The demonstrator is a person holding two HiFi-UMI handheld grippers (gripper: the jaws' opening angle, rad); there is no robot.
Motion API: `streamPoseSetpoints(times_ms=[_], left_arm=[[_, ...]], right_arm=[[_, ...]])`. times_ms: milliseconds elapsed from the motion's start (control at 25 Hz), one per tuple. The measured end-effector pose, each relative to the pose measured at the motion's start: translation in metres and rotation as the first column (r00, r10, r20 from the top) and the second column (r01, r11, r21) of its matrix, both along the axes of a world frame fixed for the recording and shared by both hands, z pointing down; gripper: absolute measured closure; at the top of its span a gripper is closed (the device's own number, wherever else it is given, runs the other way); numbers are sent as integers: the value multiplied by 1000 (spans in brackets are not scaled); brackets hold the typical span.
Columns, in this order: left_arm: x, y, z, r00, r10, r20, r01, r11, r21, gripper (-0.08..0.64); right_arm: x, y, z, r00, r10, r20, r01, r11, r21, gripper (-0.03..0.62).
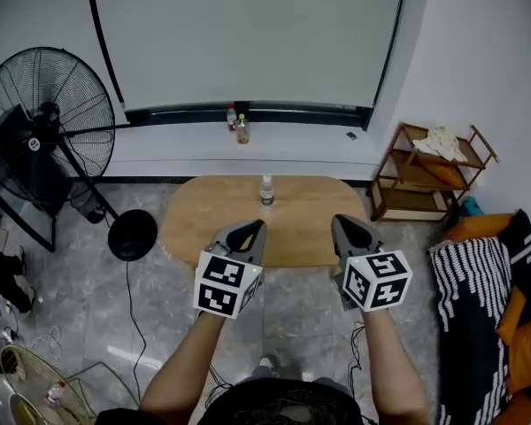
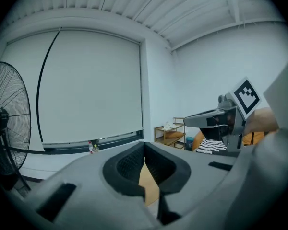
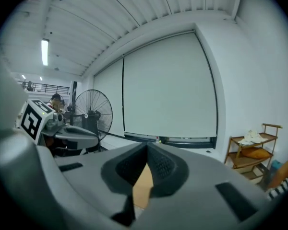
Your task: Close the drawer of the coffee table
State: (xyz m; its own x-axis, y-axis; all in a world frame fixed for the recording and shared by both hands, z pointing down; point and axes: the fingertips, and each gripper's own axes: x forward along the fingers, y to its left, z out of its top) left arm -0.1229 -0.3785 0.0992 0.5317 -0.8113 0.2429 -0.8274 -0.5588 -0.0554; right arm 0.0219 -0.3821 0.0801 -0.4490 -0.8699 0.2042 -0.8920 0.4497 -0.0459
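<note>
The coffee table (image 1: 203, 224) is an oval wooden top seen from above in the head view; its drawer does not show from here. A small clear bottle (image 1: 266, 189) stands at its far edge. Both grippers hang side by side high over the table's near edge. My left gripper (image 1: 258, 227) (image 2: 144, 145) is shut, its pads meeting with nothing between them. My right gripper (image 1: 340, 222) (image 3: 147, 146) is shut too and holds nothing. A strip of the wooden top (image 2: 149, 186) (image 3: 143, 188) shows below each pair of closed jaws.
A big black standing fan (image 1: 49, 113) is at the left, with its round base (image 1: 131, 235) near the table. A wooden shelf (image 1: 429, 175) stands at the right wall. A striped black-and-white cushion (image 1: 478, 282) lies on the right. Two bottles (image 1: 237, 124) sit on the window ledge. Cables run over the floor.
</note>
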Motion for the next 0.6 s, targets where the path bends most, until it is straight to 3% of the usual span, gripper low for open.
streamPoseSetpoints(times_ms=[200,600], left_arm=[[-10,1,-3,1000,-3,-16,3,1000,0,557],[-20,-3,2,1000,9,-3,-9,1000,-8,557]], right_arm=[[-16,5,0,999,-11,-38,12,1000,21,589],[-20,7,1,999,12,-33,-11,999,33,589]])
